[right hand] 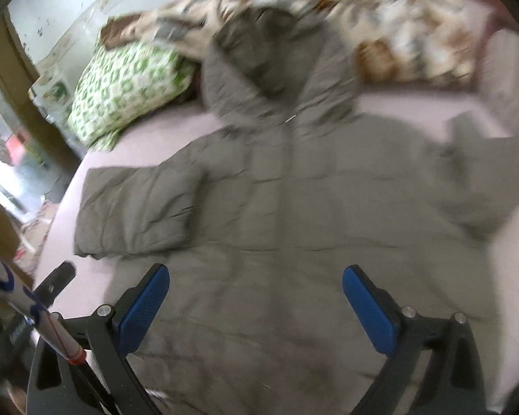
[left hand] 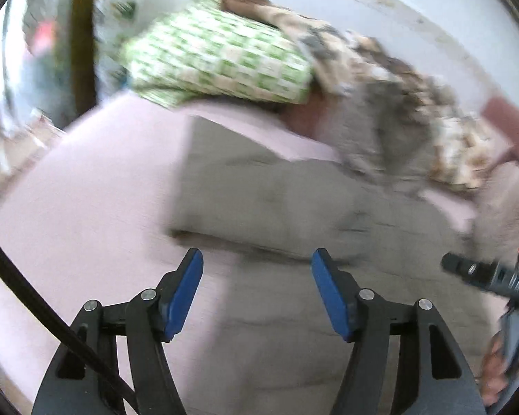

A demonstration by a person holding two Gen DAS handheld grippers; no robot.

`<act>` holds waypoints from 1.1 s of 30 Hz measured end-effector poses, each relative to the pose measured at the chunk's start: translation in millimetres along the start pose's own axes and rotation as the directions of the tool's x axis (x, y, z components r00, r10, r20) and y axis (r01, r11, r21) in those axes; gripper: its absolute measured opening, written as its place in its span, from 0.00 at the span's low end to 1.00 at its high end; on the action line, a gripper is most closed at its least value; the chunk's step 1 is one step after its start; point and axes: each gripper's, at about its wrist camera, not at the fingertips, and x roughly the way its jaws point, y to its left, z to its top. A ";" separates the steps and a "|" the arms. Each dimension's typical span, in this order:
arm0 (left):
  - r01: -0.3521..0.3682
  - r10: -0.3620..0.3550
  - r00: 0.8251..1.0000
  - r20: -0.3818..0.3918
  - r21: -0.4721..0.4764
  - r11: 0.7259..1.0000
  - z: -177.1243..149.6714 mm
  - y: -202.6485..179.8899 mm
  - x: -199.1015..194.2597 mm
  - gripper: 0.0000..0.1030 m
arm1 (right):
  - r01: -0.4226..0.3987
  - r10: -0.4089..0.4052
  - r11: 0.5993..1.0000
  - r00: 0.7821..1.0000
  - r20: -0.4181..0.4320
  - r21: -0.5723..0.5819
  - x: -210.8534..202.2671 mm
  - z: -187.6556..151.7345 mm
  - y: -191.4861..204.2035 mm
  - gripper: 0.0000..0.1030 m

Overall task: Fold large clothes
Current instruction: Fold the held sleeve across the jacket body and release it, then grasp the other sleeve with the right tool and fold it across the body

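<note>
Both tongs, L [left hand: 256, 290] & R [right hand: 256, 307], angled down over grey jacket [right hand: 294, 207], open, empty.

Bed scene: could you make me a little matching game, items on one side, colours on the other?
Things:
1. jacket
2. pillow
3. bed sheet
4. gripper pads

Colours:
A. blue
B. pale pink
C. grey-brown
D. green and white pattern

Pairs: 1-C, 2-D, 3-B, 4-A
</note>
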 end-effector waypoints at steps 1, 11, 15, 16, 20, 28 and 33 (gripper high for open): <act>-0.057 0.057 0.998 0.003 0.002 0.998 0.1 9.7 4.7 0.63 | -0.028 0.028 1.000 0.999 -0.030 0.006 14.9 4.9 5.2 0.99; -0.153 0.143 0.988 -0.065 -0.193 0.969 26.3 87.8 38.4 0.63 | -0.121 0.150 0.982 0.967 -0.206 0.147 140.7 42.9 49.6 0.97; -0.163 0.156 0.986 -0.051 -0.199 0.966 29.9 92.8 36.5 0.63 | -0.107 0.136 0.984 0.967 -0.217 0.141 144.0 42.0 61.5 0.49; -0.164 0.157 0.986 -0.050 -0.202 0.966 30.2 93.3 37.2 0.62 | -0.121 0.151 0.983 0.961 -0.232 0.138 144.0 43.4 63.8 0.31; -0.141 0.129 0.989 -0.072 -0.192 0.971 28.5 85.0 41.2 0.63 | -0.143 0.175 0.977 0.963 -0.205 0.159 116.2 54.3 56.1 0.18; -0.049 0.035 0.993 -0.109 -0.136 0.990 15.8 51.1 43.3 0.63 | 0.155 -0.150 0.986 0.986 -0.068 0.064 44.6 82.1 -3.9 0.16; -0.038 0.028 0.992 -0.121 -0.083 0.996 10.3 28.9 48.3 0.63 | 0.420 -0.414 0.901 0.907 -0.074 0.104 43.7 89.0 -77.8 0.16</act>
